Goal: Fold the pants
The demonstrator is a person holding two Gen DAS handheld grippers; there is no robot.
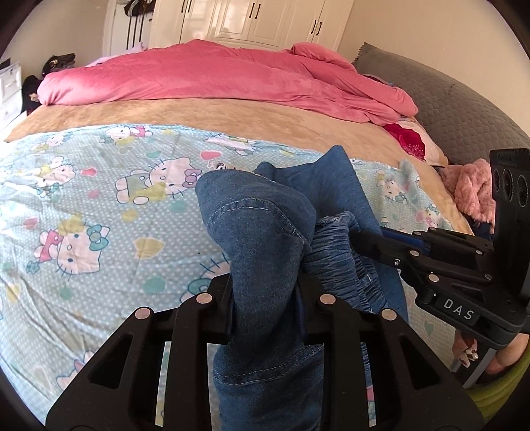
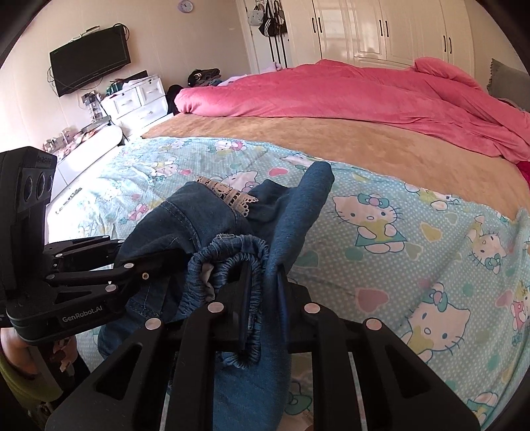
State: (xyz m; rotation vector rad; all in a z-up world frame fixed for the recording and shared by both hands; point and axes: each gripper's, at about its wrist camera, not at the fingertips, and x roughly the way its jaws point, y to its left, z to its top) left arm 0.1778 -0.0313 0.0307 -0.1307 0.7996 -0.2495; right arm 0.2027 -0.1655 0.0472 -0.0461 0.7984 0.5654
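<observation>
The pants (image 1: 261,238) are blue denim with an elastic waistband (image 1: 338,262) and a lace trim (image 2: 228,195). They hang bunched above the Hello Kitty sheet (image 1: 99,205). My left gripper (image 1: 265,308) is shut on a fold of the denim. My right gripper (image 2: 263,298) is shut on the waistband (image 2: 232,255) and a flap of denim. In the left wrist view the right gripper (image 1: 361,238) reaches in from the right. In the right wrist view the left gripper (image 2: 155,265) reaches in from the left. Both hold the pants close together.
The bed carries a tan blanket (image 1: 205,116) and a pink duvet (image 1: 215,79) at the back. A grey headboard (image 1: 447,109) and pink fluffy cloth (image 1: 470,189) lie right. A white dresser (image 2: 135,102), a wall TV (image 2: 89,59) and wardrobes (image 2: 381,30) stand beyond.
</observation>
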